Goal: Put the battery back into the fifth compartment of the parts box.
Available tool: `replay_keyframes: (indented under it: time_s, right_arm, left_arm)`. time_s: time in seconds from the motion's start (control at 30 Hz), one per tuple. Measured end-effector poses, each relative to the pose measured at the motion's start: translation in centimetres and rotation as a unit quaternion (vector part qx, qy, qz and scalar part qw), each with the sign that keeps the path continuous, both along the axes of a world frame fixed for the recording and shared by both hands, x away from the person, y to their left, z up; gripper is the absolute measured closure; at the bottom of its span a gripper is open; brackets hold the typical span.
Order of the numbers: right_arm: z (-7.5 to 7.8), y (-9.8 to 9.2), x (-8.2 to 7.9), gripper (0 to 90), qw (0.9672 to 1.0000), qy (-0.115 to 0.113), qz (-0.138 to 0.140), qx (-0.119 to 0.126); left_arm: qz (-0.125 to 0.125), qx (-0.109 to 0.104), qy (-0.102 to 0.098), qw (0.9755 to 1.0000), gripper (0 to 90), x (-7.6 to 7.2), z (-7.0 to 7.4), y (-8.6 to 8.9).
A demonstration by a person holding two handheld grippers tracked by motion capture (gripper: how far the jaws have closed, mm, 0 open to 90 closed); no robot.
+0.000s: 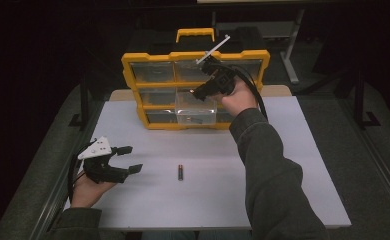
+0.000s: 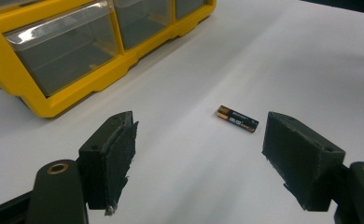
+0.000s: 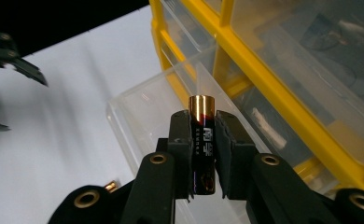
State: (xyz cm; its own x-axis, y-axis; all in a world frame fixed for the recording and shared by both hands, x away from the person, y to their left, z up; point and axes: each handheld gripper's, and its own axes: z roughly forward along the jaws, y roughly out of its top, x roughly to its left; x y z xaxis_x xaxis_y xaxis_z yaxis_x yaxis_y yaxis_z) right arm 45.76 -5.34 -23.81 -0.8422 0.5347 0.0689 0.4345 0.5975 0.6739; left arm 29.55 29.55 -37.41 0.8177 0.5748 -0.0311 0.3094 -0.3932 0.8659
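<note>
My right gripper [image 1: 201,93] [image 3: 203,122] is shut on a black battery with a gold end [image 3: 202,140], held upright between the pads. It hovers over a clear drawer [image 1: 195,111] [image 3: 140,109] pulled out of the yellow organizer [image 1: 195,56] [image 2: 54,100] [image 3: 283,109]. A small dark item lies in that drawer. A second battery [image 1: 180,172] [image 2: 237,118] lies on the white table [image 1: 283,165], out in front of my left gripper [image 1: 128,159] [image 2: 203,128]. That gripper rests near the table's left edge, open, with nothing between its jaws.
The organizer stands upright at the back of the table with several clear drawers and a yellow handle [image 1: 195,34] on top. A table leg [image 1: 290,55] stands behind it at the right. Dark floor surrounds the table.
</note>
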Motion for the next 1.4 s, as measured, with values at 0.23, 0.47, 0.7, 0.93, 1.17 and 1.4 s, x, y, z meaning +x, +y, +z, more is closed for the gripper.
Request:
replay_keyframes:
  time_s: [0.23,0.47,0.7,0.93,1.17,1.4]
  right_arm:
    - [-1.4,0.3,0.5,76.1,0.9999,0.013,-0.003,-0.007]
    - [-1.8,0.4,0.6,73.6,0.9997,0.019,-0.010,-0.006]
    - [-1.6,0.2,0.3,74.0,0.9998,0.019,-0.009,0.002]
    - [-1.3,-0.1,-0.2,73.6,0.9998,0.018,-0.007,0.005]
    - [-0.4,-0.3,-1.5,72.2,0.9996,0.020,0.001,0.021]
    - [-0.1,-0.2,-3.3,69.1,0.9989,0.024,0.013,0.037]
  left_arm:
    - [0.000,0.000,0.000,1.0000,24.8,0.0,0.0,0.1]
    - [-0.001,0.002,-0.001,1.0000,24.8,0.0,0.1,0.2]
    - [0.000,0.001,0.000,1.0000,24.8,0.0,0.1,0.2]
    - [0.000,-0.002,-0.002,1.0000,24.8,0.0,0.0,0.2]
    - [0.001,0.001,0.002,1.0000,24.8,0.0,0.0,0.1]
    - [-0.002,0.010,-0.001,0.9999,24.8,0.0,0.2,0.3]
